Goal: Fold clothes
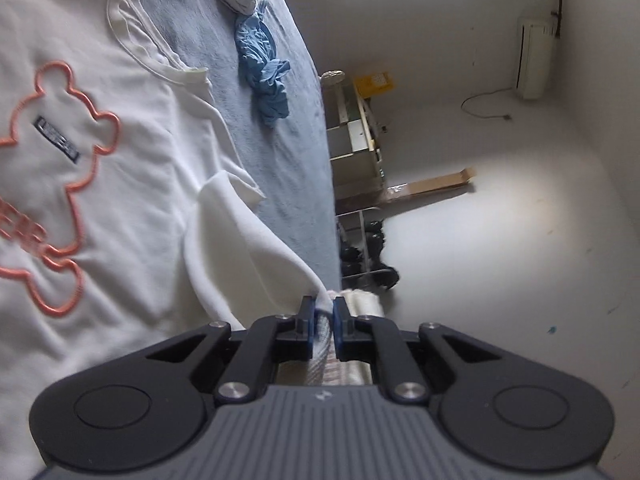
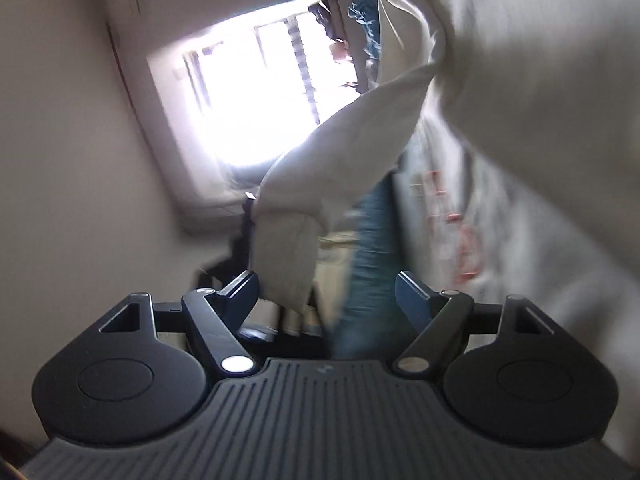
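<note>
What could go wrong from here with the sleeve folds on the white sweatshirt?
1. The left gripper is shut on only the ribbed cuff of the white sweatshirt with the orange bear outline; a hard pull could slip it out.
2. The right gripper is open, with the other sleeve's cuff near one finger only; closing now may miss it.
3. The crumpled blue garment lies close by on the blue bedspread and could get swept along.

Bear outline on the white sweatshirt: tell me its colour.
Orange-pink; the bear outline on the white sweatshirt shows best in the left wrist view.
</note>
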A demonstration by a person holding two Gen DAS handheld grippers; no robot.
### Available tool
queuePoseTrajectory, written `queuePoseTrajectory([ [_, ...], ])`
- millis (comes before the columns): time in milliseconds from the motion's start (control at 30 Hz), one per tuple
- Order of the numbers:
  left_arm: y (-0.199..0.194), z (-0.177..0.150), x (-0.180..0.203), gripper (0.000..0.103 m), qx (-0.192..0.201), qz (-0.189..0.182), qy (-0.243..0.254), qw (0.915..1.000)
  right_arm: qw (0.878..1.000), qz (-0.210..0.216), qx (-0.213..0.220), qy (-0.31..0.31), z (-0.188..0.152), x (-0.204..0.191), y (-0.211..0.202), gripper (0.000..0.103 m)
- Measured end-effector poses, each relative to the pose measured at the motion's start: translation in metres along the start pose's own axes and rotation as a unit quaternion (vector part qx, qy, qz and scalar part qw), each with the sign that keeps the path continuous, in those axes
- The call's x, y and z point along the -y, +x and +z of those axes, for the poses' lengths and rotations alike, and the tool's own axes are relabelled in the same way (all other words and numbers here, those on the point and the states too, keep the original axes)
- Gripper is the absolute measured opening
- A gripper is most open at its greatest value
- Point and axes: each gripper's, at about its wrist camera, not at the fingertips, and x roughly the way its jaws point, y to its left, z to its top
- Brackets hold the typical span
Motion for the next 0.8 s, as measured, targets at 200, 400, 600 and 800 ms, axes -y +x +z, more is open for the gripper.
queuePoseTrajectory([
  [200, 0.006, -0.005, -0.001, 0.009, -0.001, 0.01, 0.007, 0.9999, 0.999, 0.04, 0.0, 0.004, 0.001, -0.007, 0.016, 0.07],
  [400, -0.004, -0.007, -0.001, 0.01, 0.004, 0.032, 0.042, 0.9986, 0.997, 0.008, -0.009, -0.077, -0.002, -0.034, 0.015, 0.017],
  [600, -0.017, -0.019, 0.004, 0.01, 0.002, 0.063, 0.102, 0.9929, 0.983, -0.07, -0.019, -0.166, -0.005, -0.062, 0.008, 0.016],
  [800, -0.022, -0.031, -0.005, 0.01, -0.007, 0.076, 0.113, 0.9907, 0.969, -0.146, -0.023, -0.197, -0.007, -0.065, 0.0, 0.018],
])
